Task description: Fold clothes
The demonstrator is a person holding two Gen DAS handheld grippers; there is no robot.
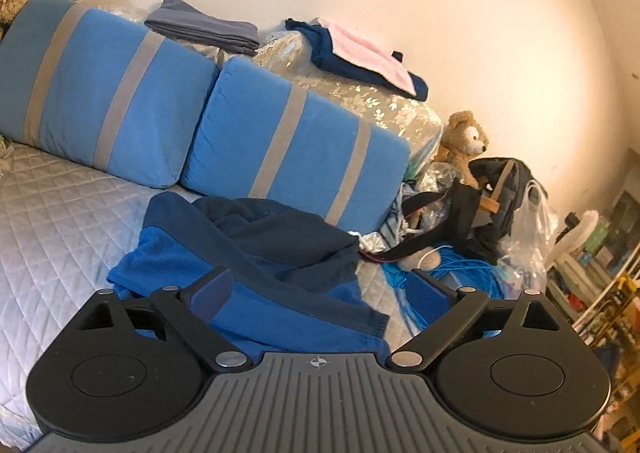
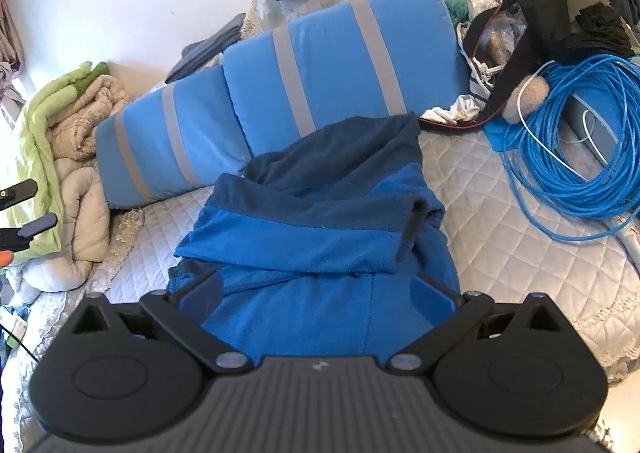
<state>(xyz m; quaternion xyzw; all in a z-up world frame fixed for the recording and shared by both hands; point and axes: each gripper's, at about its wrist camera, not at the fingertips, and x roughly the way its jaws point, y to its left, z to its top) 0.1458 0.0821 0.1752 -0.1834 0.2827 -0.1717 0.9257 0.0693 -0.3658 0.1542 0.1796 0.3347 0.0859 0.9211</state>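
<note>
Left gripper (image 1: 320, 289) jaws spread wide, nothing pinched between them; right gripper (image 2: 318, 293) likewise gaping and empty, both angled downward, side by side

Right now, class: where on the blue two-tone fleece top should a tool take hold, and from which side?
Probably grip the fleece top at its dark ribbed cuff, coming from the cable side. There the sleeve lies folded across the body, its open end raised off the fabric below, so one finger could slip under.
</note>
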